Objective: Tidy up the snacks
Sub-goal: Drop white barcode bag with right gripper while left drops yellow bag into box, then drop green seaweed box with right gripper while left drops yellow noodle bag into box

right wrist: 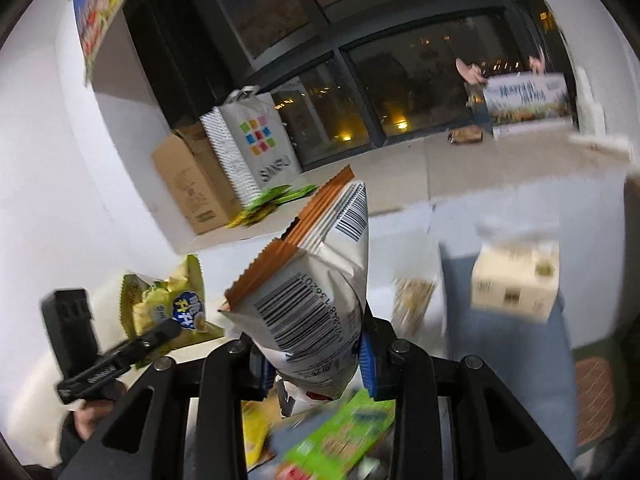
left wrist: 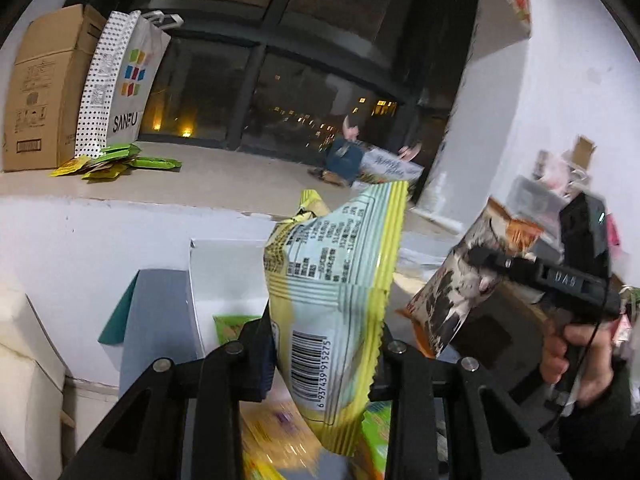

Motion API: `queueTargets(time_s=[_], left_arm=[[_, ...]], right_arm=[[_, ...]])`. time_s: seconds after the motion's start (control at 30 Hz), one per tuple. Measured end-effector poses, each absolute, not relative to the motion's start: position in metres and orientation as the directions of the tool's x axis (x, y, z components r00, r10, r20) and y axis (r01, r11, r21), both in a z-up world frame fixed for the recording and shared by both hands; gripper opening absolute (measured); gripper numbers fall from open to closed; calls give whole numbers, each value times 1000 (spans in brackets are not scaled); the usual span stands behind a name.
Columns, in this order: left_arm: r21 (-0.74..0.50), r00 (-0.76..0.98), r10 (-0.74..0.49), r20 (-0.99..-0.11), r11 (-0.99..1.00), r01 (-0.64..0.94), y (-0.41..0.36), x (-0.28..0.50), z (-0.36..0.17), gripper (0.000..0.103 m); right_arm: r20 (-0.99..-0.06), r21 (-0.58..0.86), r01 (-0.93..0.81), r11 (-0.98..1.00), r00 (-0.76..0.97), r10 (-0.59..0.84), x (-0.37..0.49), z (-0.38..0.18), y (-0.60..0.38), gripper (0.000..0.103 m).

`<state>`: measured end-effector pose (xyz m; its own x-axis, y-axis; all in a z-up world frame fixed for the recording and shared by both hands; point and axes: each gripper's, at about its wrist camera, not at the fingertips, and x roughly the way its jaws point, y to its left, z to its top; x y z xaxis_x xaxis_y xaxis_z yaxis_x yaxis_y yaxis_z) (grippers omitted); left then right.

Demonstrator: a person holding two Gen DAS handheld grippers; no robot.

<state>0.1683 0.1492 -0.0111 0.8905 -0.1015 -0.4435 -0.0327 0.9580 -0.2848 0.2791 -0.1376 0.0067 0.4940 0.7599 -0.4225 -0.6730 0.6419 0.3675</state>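
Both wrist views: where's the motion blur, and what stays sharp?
Left wrist: yellow packet sharp, barcode legible; right gripper and its packet smeared. Right wrist: white packet sharp; carton and bottom snacks smeared.

My left snack bag (left wrist: pixel 336 280) is yellow and pale blue, striped. My right packet (right wrist: pixel 316 300) is white, orange-edged. The shopping bag (left wrist: pixel 120 80) is polka-dotted.

Window ledge (left wrist: pixel 240 176), cardboard box (left wrist: pixel 44 92), paper bag (left wrist: pixel 124 88), green packets (left wrist: pixel 120 160)
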Motion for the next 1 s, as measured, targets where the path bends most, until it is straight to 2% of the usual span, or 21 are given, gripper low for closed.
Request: queueTargets(time_s=[0.1,0.23,0.33,0.37,0.4,0.43,0.47,0.5,0.53,0.7,1.0], left_arm=[[-276,863,-99,-495,960,-48,158,211,-22,35],[-224,834,-68,-547,972,-67,158,238,-39,35],[-205,795,-59,-603,975,-84,160,255,-52,40],[-190,770,-36,-637,975,-112,161,262,-58,55],[-175,764,-15,-645,976,-129,162,261,-60,86],[-156,764,10,-646,977,-146,163,261,-62,101],[-149,775,16,-632,978,-142,163,259,-61,103],[-143,778,19,-628,980,-140,164,258,-60,103],[-135,780,22,-625,982,-136,163,256,-59,103],[-96,795,25,-607,990,-105,158,242,-51,103],[-139,843,-35,-537,989,-47,136,166,-30,103]], right_arm=[[-498,291,-661,691,512,700,317,14,-108,35],[-597,296,-657,694,440,671,357,3,-76,35],[-647,259,-648,716,434,627,380,-6,-52,35],[-659,255,-653,713,422,622,388,-9,-44,36],[-687,253,-659,708,393,611,395,-15,-34,37],[-719,258,-653,712,363,593,400,-20,-28,41],[-760,273,-633,725,319,566,408,-29,-18,69],[-775,282,-627,727,298,558,412,-34,-13,89],[-780,276,-626,730,298,550,413,-36,-8,103],[-721,235,-638,733,391,572,400,-25,-11,103],[-612,248,-674,695,447,652,352,14,-54,103]])
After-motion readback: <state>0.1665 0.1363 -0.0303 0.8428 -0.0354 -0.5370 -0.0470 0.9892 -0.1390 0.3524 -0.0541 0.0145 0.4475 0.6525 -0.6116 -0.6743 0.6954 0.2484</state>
